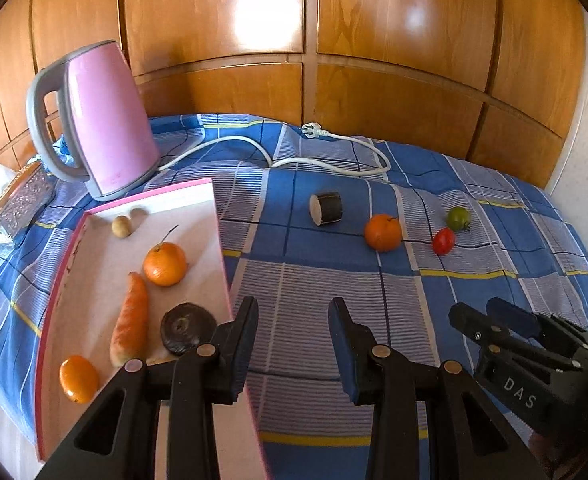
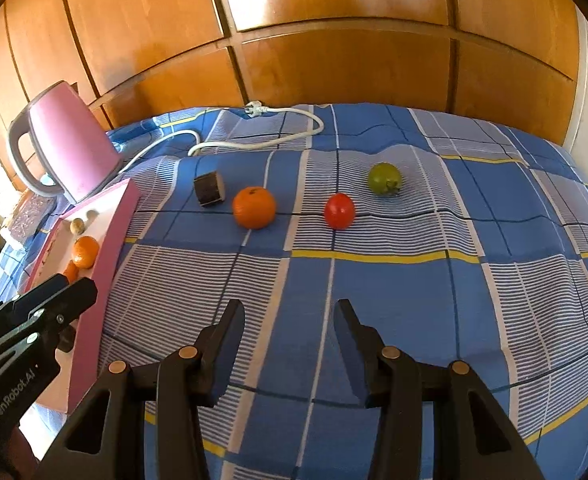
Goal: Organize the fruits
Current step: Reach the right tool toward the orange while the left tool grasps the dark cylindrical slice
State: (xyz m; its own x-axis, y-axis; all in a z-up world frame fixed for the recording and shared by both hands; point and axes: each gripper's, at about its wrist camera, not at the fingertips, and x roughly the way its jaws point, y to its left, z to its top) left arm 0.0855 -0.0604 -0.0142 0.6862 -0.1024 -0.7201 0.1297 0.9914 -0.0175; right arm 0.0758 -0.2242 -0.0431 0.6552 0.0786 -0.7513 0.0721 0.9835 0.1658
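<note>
Both grippers are hanging parted and empty: right gripper [image 2: 290, 344] is pointing toward the loose orange [image 2: 254, 207] ahead, probably nearer it than left gripper [image 1: 292, 340] beside the pink tray [image 1: 220, 240].

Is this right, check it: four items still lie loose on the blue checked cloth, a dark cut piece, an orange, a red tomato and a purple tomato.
Not quite. The fourth item is a green tomato, not purple, as the right wrist view shows. The dark cut piece, orange and red tomato do lie loose on the blue checked cloth.

Three oranges [image 1: 165, 264]; two tomatoes [image 2: 339, 211]; one carrot [image 1: 130, 320]; one kettle [image 1: 106, 120]
</note>
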